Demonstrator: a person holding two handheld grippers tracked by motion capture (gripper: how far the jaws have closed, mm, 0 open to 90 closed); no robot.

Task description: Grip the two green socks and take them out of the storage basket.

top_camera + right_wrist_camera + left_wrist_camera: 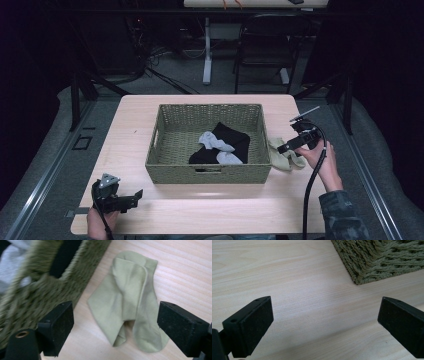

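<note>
A pale green sock point(127, 302) lies folded on the wooden table point(135, 115), just right of the woven basket point(172, 150) that sits in the middle of the high view. In the right gripper view the sock spreads across the centre of the frame, its cuff toward the upper right and its two folded ends toward the bottom, with the basket's wall running down the left side; the sock's edge lies just beside that wall.

The right gripper point(296, 145) sits at the right of the high view, held in the person's right hand point(322, 160), directly over the sock. Its jaws stand wide apart, one at the lower left and one at the lower right of its own view, with the sock between them; whether they touch the cloth cannot be told.

The left gripper point(131, 199) rests near the lower left corner of the table in the high view, well apart from the sock. Its jaws are also spread wide, with bare tabletop between them and a corner of the basket at the upper right of its view.

Inside the basket lie a black cloth point(235, 137) and grey socks point(215, 142) on top of it.
</note>
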